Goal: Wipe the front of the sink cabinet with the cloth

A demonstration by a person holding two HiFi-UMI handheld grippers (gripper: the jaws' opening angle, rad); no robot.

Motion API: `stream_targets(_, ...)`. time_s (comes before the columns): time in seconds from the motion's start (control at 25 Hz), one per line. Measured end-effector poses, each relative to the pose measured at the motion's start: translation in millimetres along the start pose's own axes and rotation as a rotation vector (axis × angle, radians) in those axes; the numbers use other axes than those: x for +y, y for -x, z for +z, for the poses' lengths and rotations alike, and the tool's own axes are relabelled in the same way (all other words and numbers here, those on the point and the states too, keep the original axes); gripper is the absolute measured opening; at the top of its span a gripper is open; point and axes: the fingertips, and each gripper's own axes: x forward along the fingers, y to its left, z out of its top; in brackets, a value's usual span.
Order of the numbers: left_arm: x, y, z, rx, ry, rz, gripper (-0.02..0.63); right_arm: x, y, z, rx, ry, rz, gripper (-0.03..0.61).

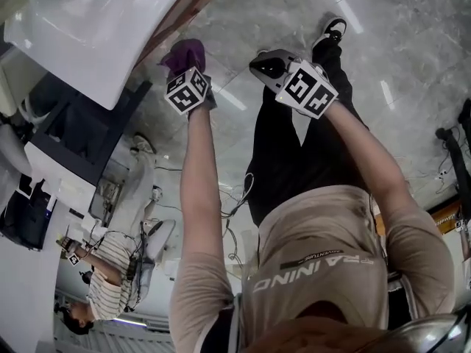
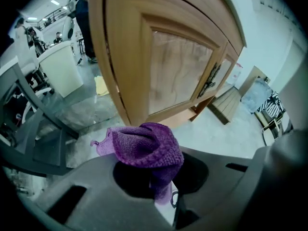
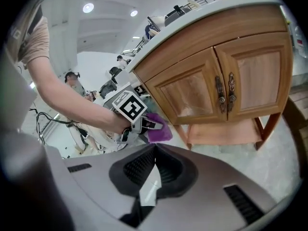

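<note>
shirt (image 1: 331, 226), upside-down print "RAINING"

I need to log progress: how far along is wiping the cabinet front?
Done: the purple cloth is clamped in the left gripper. In hand: it sits near the lower corner of the cabinet front; contact unclear. Left: the doors show no wipe traces, so probably most wiping. The right gripper is shut, empty.

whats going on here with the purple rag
A person holds a gripper in each hand. The left gripper is shut on a purple cloth and holds it close to the lower corner of the wooden sink cabinet front; whether the cloth touches the wood can't be told. The right gripper is shut and empty, held back from the cabinet doors.
</note>
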Motion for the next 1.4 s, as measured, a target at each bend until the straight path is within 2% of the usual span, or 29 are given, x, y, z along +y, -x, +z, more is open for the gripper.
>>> stream_targets(0.32, 43.3, -28.0, 21.2, -0.031, 0.021, 0.0, 0.049, -1.2, -35.9, 1.1, -0.028, -0.099, -0.042, 0.012)
stream_targets(0.48, 43.5, -37.6, 33.1, -0.038, 0.009, -0.011, 0.049, -7.3, -43.7, 8.0, -0.047, -0.121, -0.051, 0.012)
stream_targets(0.72, 39.2, -48.4, 27.5, -0.025, -0.006, -0.015, 0.049, -8.5, -45.1, 7.7, -0.053, -0.123, -0.04, 0.012)
stream_targets(0.8, 38.7, -50.7, 29.7, -0.033, 0.011, -0.018, 0.049, -13.6, -44.7, 7.9, -0.056, -0.121, -0.04, 0.012)
stream_targets(0.92, 30.1, -49.7, 39.7, -0.066, 0.031, -0.044, 0.049, -26.9, -44.4, 8.9, -0.064, -0.127, -0.058, 0.012)
stream_targets(1.08, 6.8, -46.3, 59.6, -0.102, 0.002, -0.08, 0.049, -43.2, -39.8, 10.8, -0.068, -0.131, -0.092, 0.012)
stream_targets(1.4, -47.1, -55.3, 89.6, -0.121, -0.012, -0.07, 0.049, -82.3, -2.9, 17.9, -0.125, -0.173, -0.11, 0.012)
